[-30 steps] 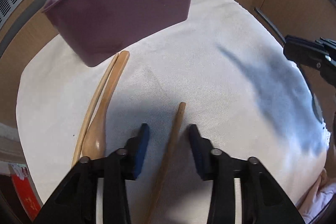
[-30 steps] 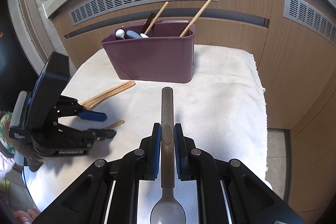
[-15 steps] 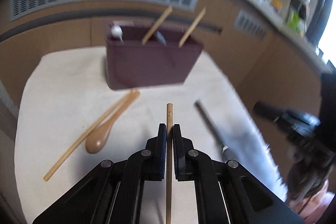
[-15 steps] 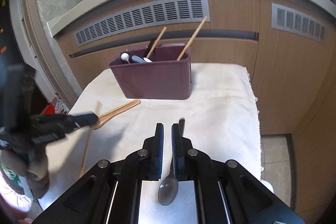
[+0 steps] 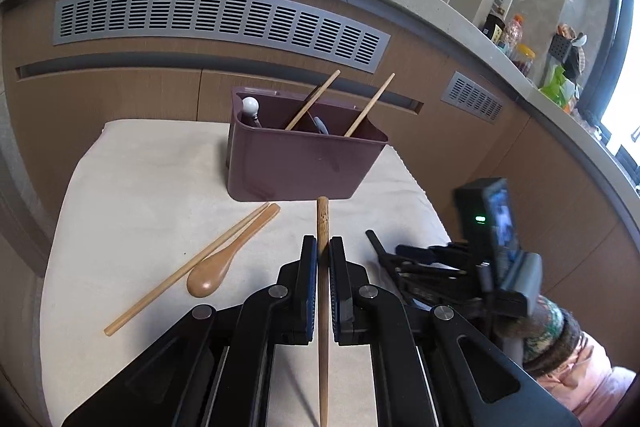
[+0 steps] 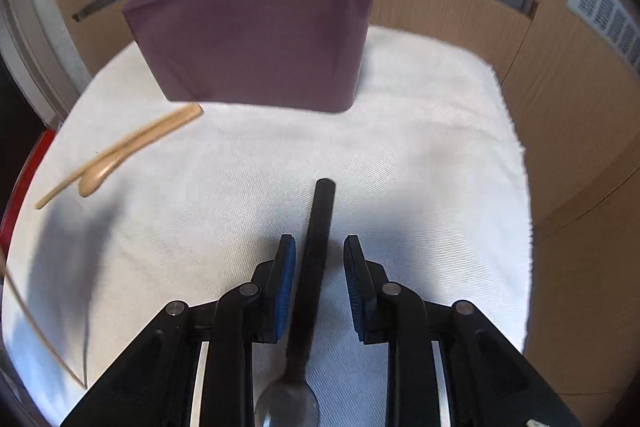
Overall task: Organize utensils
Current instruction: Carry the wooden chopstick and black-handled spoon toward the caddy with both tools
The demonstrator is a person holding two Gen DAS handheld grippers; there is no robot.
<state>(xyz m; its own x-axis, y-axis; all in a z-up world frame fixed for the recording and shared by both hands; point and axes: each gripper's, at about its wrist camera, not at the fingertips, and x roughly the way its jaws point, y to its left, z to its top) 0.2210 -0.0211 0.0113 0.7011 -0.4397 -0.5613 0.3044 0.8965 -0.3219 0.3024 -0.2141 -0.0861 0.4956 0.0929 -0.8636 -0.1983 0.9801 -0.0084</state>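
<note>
My left gripper (image 5: 323, 247) is shut on a wooden chopstick (image 5: 322, 219), held above the cloth and pointing at the purple utensil holder (image 5: 304, 167). In the holder stand two chopsticks, a white-tipped utensil and a grey one. A wooden spoon (image 5: 224, 259) and a second chopstick (image 5: 180, 279) lie side by side on the cloth at the left. In the right wrist view my right gripper (image 6: 320, 251) is low over the cloth and its jaws are opening. A dark-handled metal spoon (image 6: 322, 203) lies between them, and the right pad stands clear of it. The holder (image 6: 260, 39) is just ahead.
A white cloth (image 6: 420, 147) covers the small table (image 5: 120, 187), with wooden cabinet fronts and grey vents behind and to the right. The right-hand gripper body (image 5: 492, 227) and a patterned sleeve sit at the table's right edge. The wooden spoon (image 6: 120, 155) lies left of the right gripper.
My left gripper shut on the chopstick and lifted it off the cloth, turning toward the holder. My right gripper came down with the metal spoon and its jaws parted.
</note>
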